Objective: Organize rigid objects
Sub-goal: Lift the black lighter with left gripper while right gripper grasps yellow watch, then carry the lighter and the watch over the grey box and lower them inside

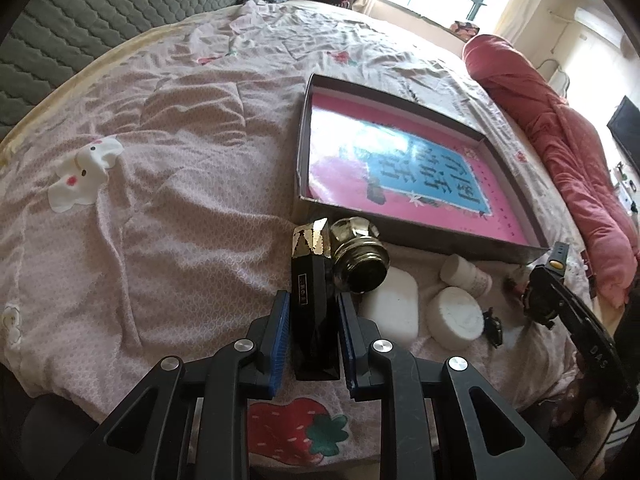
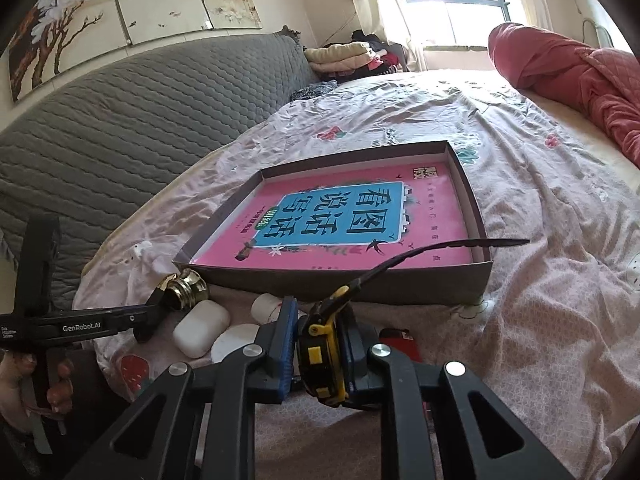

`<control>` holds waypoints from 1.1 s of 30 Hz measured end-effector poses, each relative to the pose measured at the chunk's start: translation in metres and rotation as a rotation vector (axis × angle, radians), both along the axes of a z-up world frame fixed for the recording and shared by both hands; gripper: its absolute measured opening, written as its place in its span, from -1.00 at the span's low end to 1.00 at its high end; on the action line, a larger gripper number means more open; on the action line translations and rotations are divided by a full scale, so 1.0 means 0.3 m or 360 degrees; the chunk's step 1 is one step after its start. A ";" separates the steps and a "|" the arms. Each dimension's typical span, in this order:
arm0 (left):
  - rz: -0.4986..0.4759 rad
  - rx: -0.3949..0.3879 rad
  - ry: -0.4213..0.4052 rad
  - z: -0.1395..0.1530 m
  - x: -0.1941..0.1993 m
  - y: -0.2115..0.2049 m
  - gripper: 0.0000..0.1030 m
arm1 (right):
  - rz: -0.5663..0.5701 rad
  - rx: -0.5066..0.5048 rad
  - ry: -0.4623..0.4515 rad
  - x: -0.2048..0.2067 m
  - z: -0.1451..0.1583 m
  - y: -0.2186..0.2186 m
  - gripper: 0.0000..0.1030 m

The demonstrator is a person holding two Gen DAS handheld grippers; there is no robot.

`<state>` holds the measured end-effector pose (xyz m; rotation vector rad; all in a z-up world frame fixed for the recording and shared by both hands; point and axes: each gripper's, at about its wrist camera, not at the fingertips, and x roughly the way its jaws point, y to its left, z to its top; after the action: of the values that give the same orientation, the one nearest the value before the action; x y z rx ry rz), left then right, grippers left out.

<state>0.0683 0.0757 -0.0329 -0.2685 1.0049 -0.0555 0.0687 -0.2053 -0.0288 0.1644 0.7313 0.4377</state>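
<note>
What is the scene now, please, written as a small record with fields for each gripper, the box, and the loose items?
left gripper: shut on black faceted bottle with gold cap
right gripper: shut on yellow and black tape measure, black strap sticking out
shallow grey cardboard box: open, pink and blue book flat inside
loose on pink bedsheet: gold-capped jar, white rounded case, white round lid, small white bottle

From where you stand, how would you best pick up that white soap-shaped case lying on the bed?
I'd probably grip the white case across its two long flat sides, coming straight down from above. It lies flat on the bedsheet with rounded corners, so its ends would likely slip. The gold-capped jar and round white lid crowd it, leaving little room for a sideways approach.
</note>
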 end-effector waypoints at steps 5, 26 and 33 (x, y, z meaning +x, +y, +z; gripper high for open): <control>0.0009 -0.0028 -0.0061 0.035 -0.010 0.016 -0.56 | -0.0026 0.0061 -0.0007 -0.001 0.007 -0.023 -0.61; -0.0021 -0.0097 -0.0258 0.151 -0.019 -0.003 -0.56 | 0.0008 0.0401 -0.0081 -0.019 0.075 -0.061 -0.62; -0.0035 -0.0104 -0.0274 0.161 -0.014 -0.025 -0.56 | 0.0018 0.0604 -0.0079 -0.018 0.104 -0.095 -0.62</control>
<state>0.0642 0.0682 0.0154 -0.3071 0.8357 -0.1294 0.0632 -0.2339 0.0024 0.5040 0.5949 0.5875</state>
